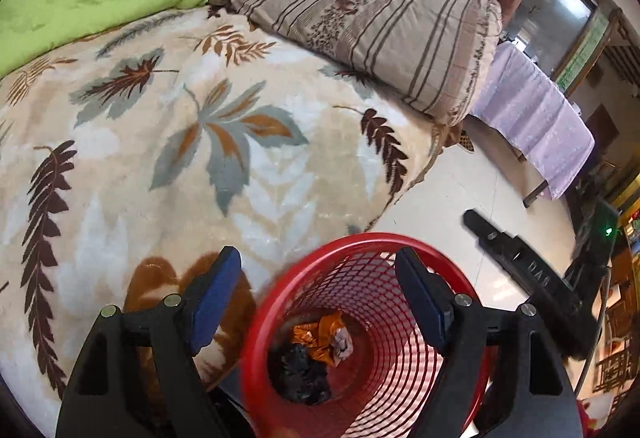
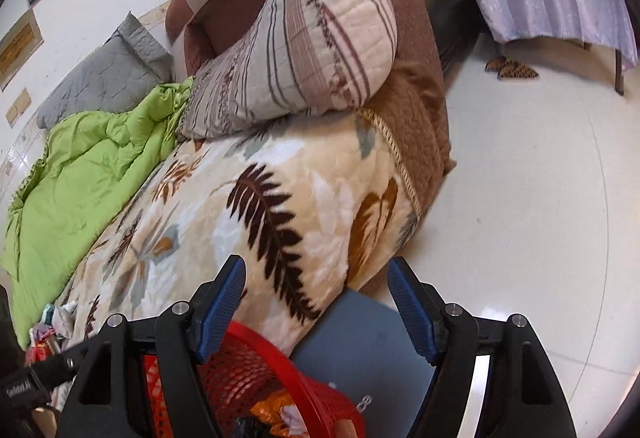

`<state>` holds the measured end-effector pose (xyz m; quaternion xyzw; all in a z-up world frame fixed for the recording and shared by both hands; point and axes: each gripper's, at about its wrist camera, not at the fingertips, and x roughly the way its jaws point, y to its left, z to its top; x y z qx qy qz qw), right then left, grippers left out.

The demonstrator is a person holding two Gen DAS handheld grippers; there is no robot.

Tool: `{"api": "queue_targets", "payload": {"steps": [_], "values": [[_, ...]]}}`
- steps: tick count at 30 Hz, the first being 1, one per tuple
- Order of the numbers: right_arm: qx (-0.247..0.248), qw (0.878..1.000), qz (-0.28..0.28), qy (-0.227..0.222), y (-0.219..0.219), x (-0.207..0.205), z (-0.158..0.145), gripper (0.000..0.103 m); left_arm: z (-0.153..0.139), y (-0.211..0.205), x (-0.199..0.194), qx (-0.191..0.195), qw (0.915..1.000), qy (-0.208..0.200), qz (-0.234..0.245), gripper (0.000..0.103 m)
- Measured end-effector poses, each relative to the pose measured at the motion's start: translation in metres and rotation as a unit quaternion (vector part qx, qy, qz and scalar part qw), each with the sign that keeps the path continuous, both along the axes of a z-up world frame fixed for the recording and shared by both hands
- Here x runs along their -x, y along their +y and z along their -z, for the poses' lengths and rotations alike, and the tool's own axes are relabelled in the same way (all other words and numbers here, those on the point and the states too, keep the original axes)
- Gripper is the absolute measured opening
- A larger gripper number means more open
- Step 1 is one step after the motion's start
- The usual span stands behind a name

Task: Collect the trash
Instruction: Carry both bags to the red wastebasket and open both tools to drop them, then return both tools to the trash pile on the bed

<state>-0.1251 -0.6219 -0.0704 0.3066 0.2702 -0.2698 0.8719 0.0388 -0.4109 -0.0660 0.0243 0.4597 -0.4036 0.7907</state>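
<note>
Trash (image 1: 316,358) is seen at the bottom of the red basket (image 1: 304,258), which sits by the bed (image 1: 160,158); both the left gripper (image 1: 320,302) and the right gripper (image 2: 316,310) are spread apart and hold nothing; what may be more scraps (image 2: 52,326) is glimpsed at the blanket's edge, though blurred; those should be reached slowly, pinched in the middle, and dropped over the basket.

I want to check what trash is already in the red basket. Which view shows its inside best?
The left wrist view: it looks straight down into the red basket, showing an orange wrapper and a black clump at the bottom. The right wrist view catches only part of the rim and mesh wall, with a bit of wrapper.
</note>
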Motion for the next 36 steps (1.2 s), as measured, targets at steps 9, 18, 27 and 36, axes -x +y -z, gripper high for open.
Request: {"api": "queue_targets", "payload": {"steps": [9, 18, 27, 36], "values": [[-0.004, 1.000, 0.010, -0.004, 0.021, 0.007, 0.006, 0.078, -0.025, 0.034, 0.004, 0.033, 0.9980, -0.037, -0.040, 0.078], [0.104, 0.994, 0.025, 0.012, 0.028, 0.034, -0.052, 0.078, -0.066, 0.086, 0.013, 0.049, 0.9908, -0.108, -0.065, 0.078], [0.131, 0.984, -0.098, -0.071, 0.112, 0.006, -0.122, 0.091, -0.089, 0.163, 0.015, 0.008, 0.9786, -0.182, -0.096, 0.086], [0.067, 0.939, -0.332, -0.057, 0.247, -0.099, -0.108, 0.087, -0.077, 0.297, 0.004, -0.050, 0.9557, -0.222, -0.186, 0.086]]}}
